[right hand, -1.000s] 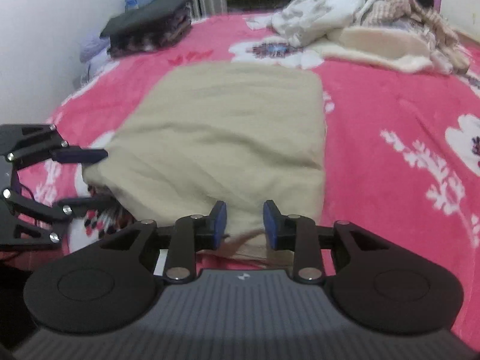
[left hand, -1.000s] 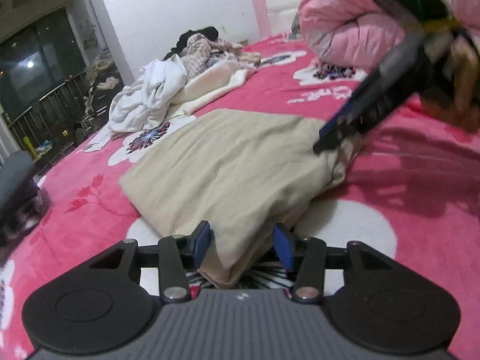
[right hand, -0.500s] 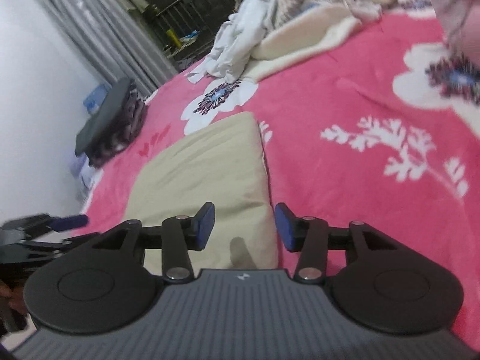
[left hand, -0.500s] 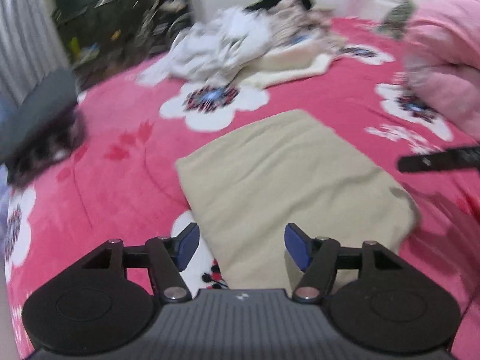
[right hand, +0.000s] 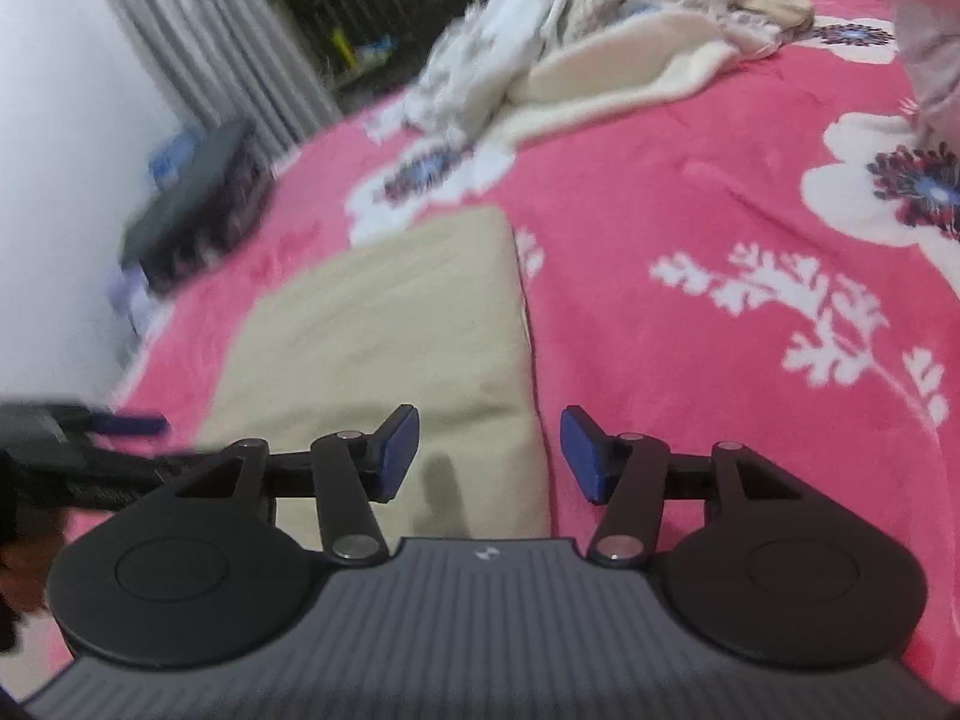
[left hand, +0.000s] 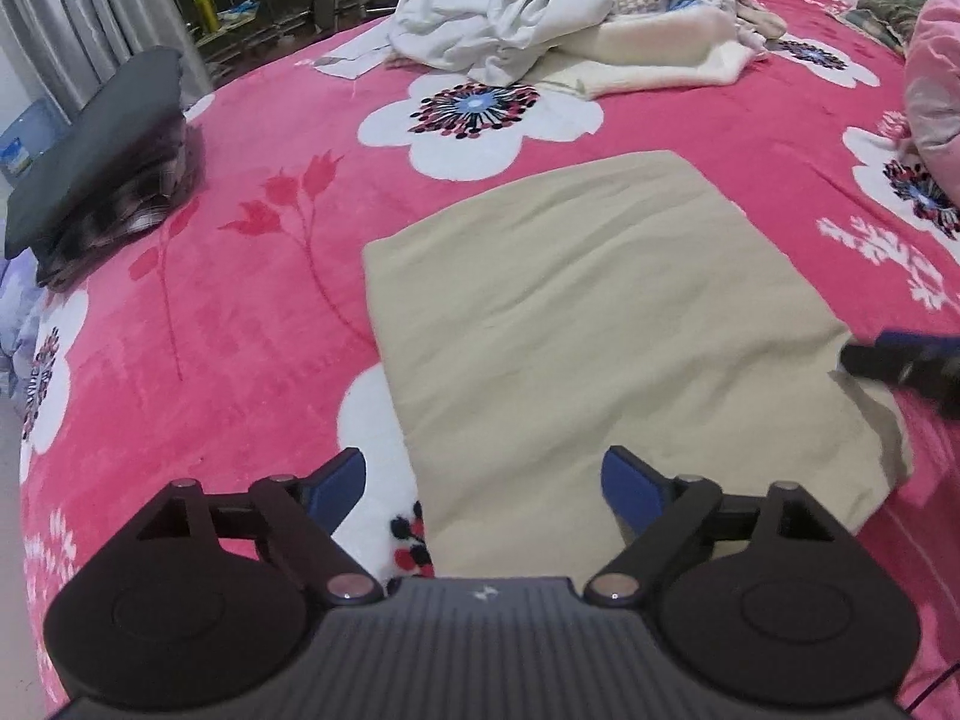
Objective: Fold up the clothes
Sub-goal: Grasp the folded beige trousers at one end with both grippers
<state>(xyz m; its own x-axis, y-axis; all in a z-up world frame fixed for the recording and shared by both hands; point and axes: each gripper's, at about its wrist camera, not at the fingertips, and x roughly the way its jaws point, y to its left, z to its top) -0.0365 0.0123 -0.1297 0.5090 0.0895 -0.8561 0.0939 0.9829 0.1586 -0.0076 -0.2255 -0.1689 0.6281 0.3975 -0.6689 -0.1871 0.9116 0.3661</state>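
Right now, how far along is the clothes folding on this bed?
Done: the beige garment lies folded into a flat rectangle on the pink blanket, and a dark folded stack sits near the curtain. In hand: nothing; the left gripper and right gripper are both open above the beige piece. Left: the heap of white and cream clothes at the far side remains unfolded.

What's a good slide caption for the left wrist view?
Open left gripper above a folded beige garment on the pink floral blanket.
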